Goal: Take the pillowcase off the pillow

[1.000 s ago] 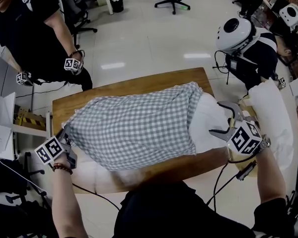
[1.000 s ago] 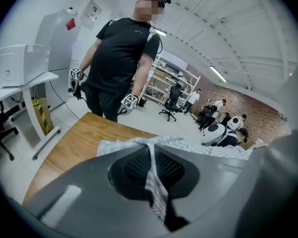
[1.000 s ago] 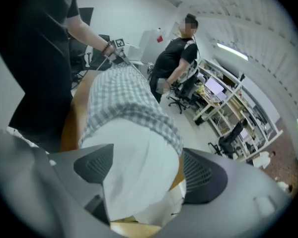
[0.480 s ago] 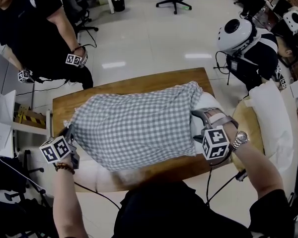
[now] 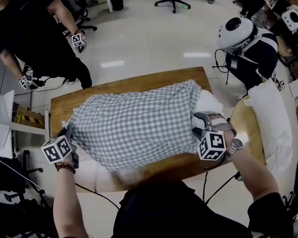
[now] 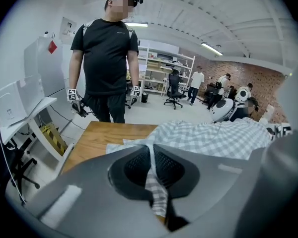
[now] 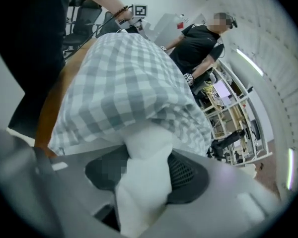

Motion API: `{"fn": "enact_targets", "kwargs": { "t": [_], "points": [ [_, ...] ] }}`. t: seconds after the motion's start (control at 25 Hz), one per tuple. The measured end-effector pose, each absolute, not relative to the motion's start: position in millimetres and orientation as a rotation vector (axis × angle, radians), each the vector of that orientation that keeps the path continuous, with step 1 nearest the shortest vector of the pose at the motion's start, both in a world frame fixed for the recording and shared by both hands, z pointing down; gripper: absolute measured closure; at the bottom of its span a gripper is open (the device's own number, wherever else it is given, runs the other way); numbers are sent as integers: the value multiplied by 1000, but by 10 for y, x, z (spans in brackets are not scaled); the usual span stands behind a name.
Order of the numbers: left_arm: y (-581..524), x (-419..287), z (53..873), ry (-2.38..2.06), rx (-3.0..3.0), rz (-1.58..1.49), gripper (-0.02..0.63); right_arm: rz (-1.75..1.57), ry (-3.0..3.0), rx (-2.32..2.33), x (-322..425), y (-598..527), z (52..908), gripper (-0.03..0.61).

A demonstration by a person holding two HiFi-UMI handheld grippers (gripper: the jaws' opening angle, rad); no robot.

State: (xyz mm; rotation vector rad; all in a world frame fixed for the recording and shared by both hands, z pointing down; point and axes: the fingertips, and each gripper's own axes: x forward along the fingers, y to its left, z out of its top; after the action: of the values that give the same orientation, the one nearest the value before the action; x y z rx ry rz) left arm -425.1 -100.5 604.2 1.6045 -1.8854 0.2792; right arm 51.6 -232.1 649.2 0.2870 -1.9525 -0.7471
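Wooden table [image 5: 64, 108] underneath: the left hand-held gripper [image 5: 68, 133] is clamped on the limp checked pillowcase [image 5: 134, 128] at its left corner. The right hand-held gripper [image 5: 198, 124], jaws just closed, is pinched on the pillow [image 5: 209, 103], judged soft and light, at its bare right end.

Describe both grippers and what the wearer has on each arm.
The left gripper and right gripper are grey with curved jaws and black mesh-textured pads. Each carries a white cube of black square markers and trails a black cable. The left wrist wears a bead bracelet, the right a silver watch. Sleeves are black.
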Motion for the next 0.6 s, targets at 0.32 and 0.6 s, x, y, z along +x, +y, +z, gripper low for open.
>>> {"fn": "enact_targets", "kwargs": {
  "t": [0.32, 0.6],
  "points": [
    [-1009, -4395, 5900, -1959, 1561, 173, 607, -791, -1980, 455, 703, -2457, 6163, 558],
    [-857, -4644, 5705, -2044, 1507, 15, 607, -865, -2007, 615, 1007, -2539, 5406, 561]
  ]
}}
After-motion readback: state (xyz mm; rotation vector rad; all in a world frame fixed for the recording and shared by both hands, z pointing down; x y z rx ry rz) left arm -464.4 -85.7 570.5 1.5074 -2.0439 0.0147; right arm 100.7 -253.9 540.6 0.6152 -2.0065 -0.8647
